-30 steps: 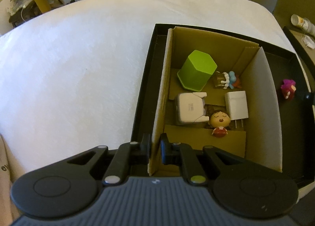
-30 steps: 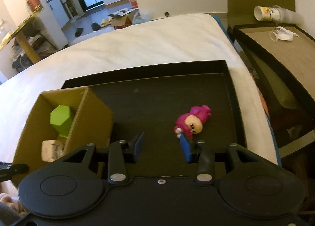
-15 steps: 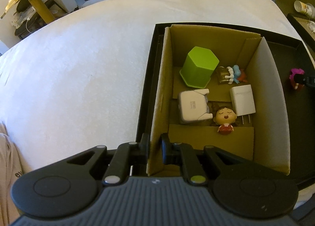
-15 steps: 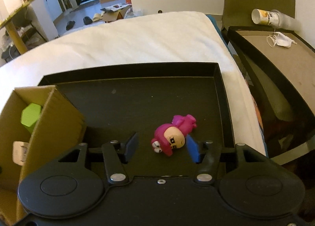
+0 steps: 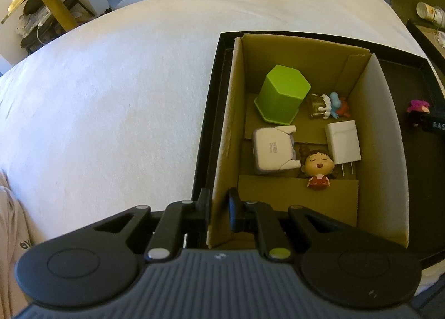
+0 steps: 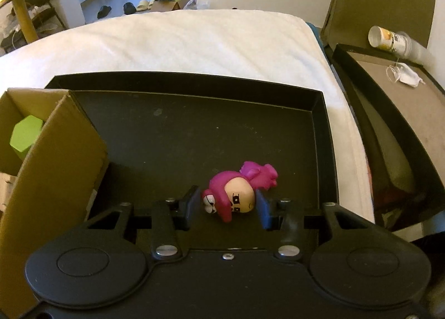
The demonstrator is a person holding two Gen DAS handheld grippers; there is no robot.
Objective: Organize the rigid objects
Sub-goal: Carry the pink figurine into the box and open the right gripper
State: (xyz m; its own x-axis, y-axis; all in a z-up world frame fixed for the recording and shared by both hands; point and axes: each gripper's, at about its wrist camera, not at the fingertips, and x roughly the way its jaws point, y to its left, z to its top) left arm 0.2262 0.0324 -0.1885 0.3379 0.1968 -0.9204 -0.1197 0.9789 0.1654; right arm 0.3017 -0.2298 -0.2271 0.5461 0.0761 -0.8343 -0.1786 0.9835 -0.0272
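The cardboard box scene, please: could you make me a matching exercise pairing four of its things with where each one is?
Things:
1. green hexagonal cup
2. pink figurine
3. white charger
4. left gripper

Places:
A. on the black tray, between the right gripper's open fingers
B. clamped on the cardboard box wall
C. inside the box, far end
D. inside the box, beside the sleeping-face doll

Pairs: 1-C, 2-A, 3-D, 4-B
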